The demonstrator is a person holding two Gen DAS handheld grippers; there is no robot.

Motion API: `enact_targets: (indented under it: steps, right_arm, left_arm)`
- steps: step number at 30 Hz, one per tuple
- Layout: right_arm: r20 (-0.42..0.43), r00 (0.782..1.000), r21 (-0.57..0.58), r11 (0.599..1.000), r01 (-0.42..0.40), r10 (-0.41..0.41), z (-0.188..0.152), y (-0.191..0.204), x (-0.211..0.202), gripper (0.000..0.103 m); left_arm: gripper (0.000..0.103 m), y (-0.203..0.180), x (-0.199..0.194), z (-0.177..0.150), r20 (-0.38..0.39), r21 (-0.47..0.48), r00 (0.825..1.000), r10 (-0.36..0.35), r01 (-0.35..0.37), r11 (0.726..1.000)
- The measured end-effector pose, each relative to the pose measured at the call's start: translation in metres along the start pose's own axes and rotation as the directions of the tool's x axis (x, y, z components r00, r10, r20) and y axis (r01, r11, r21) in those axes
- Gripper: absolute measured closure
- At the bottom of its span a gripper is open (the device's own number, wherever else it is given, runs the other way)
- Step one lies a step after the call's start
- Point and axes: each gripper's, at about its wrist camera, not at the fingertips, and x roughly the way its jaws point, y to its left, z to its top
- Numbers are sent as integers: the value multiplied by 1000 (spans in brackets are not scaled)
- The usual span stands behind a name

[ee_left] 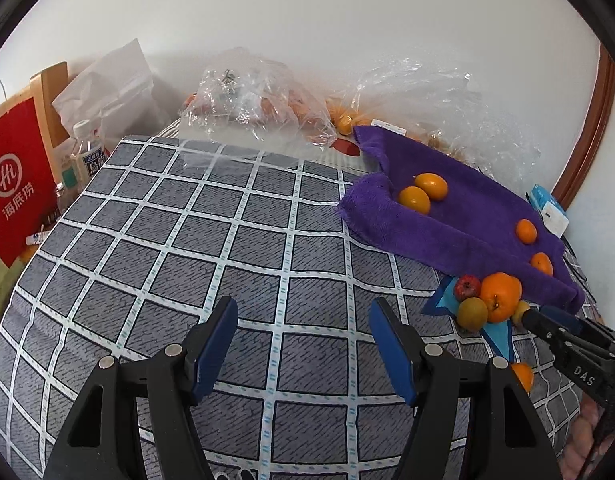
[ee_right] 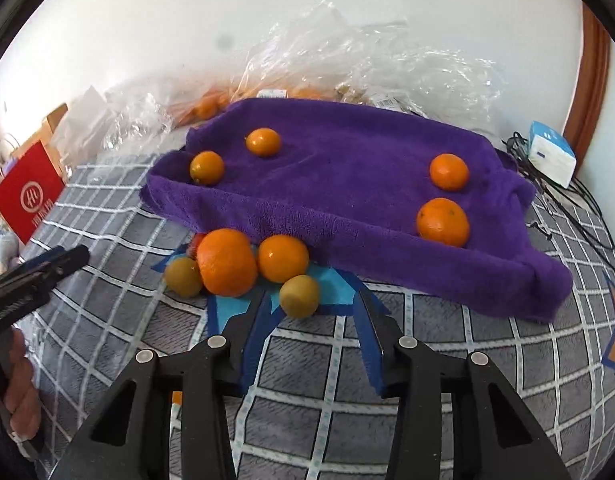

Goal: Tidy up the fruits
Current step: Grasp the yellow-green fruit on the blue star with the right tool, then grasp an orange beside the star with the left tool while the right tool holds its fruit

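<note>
Fruit [ee_right: 227,268] sits heaped on blue paper [ee_right: 339,288] by the towel [ee_right: 347,184], just beyond the right gripper [ee_right: 311,320], jaws apart; left gripper [ee_left: 303,320] gapes over bare cloth [ee_left: 227,240].

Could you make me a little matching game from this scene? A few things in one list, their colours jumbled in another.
Things:
1. towel
2. paper bag
3. tissue box
4. biggest fruit in the pile

Colours:
A. orange
B. white and blue
C. purple
D. red

Pairs: 1-C, 2-D, 3-B, 4-A
</note>
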Motion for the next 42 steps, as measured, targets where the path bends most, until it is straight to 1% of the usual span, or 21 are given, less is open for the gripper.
enact_targets:
  steps: [1, 4, 5, 6, 7, 9, 12, 16, 19, 21, 23, 26, 27, 31, 33, 35, 37, 38, 40, 42]
  right_arm:
    - [-14, 1000, -7, 1000, 4, -4, 1, 0, 5, 66]
    - [-52, 998, 0, 999, -36, 36, 3, 0, 19, 67]
    - [-55, 998, -3, 999, -33, 33, 4, 1, 22, 68]
    - [-52, 998, -7, 1000, -29, 28, 4, 2, 23, 75]
    - [-47, 999, -13, 1000, -21, 20, 4, 3, 24, 77]
    - [-37, 999, -16, 1000, -23, 22, 3, 3, 22, 77]
    - [-11, 1000, -2, 1000, -19, 19, -3, -4, 9, 77]
    - [49, 997, 28, 998, 53, -54, -19, -27, -21, 77]
    - [62, 990, 50, 991, 122, -125, -33, -46, -34, 77]
    - [57, 989, 75, 989, 131, -136, -39, -57, -36, 77]
    - [47, 990, 105, 986, 131, -137, -47, -69, -38, 77]
    - [36, 989, 126, 982, 140, -146, -57, -81, -42, 77]
    - [37, 988, 129, 982, 142, -148, -59, -84, -44, 77]
    - [37, 980, 116, 975, 189, -194, -66, -92, -47, 77]
    - [28, 982, 124, 975, 183, -188, -71, -97, -50, 77]
    - [20, 981, 126, 974, 188, -192, -75, -101, -54, 77]
    - [22, 981, 122, 974, 191, -195, -78, -103, -59, 77]
    - [27, 980, 118, 974, 194, -198, -80, -103, -61, 77]
    - [34, 976, 118, 971, 208, -213, -83, -104, -65, 77]
    - [32, 978, 125, 971, 203, -208, -85, -104, -66, 77]
  left_arm:
    - [37, 1, -1, 0, 9, -6, 1000, -1, 1, 1000]
    - [37, 0, -2, 0, 16, -10, 1000, 11, -10, 1000]
    - [37, 0, -1, -1, 17, -12, 1000, 22, -22, 1000]
    - [37, 0, -1, -1, 16, -13, 1000, 26, -26, 1000]
    - [37, 1, -1, -1, 15, -14, 1000, 26, -26, 1000]
    - [37, 2, -1, -1, 15, -19, 999, 28, -28, 999]
    - [37, 4, -1, -1, 18, -29, 999, 39, -39, 999]
    - [38, 6, 2, 0, 7, -36, 999, 34, -34, 999]
    - [38, 2, -3, -1, 33, -13, 999, 20, -20, 1000]
    - [38, -4, -8, -2, 54, 17, 999, -4, 3, 1000]
    - [38, -10, -10, -3, 52, 48, 998, -33, 30, 998]
    - [39, -26, -12, -7, -5, 84, 997, -77, 77, 994]
    - [39, -31, -14, -9, -12, 90, 995, -99, 99, 991]
    - [39, -61, -23, -22, -42, 113, 977, -207, 211, 971]
    - [39, -77, -24, -28, -67, 126, 967, -245, 252, 960]
    - [39, -96, -24, -34, -102, 164, 961, -258, 272, 948]
    - [38, -114, -26, -40, -119, 211, 952, -283, 303, 929]
    - [38, -121, -25, -44, -126, 230, 952, -279, 302, 925]
    - [38, -130, -20, -49, -145, 251, 957, -253, 283, 926]
    - [38, -135, -13, -53, -171, 246, 955, -241, 278, 928]
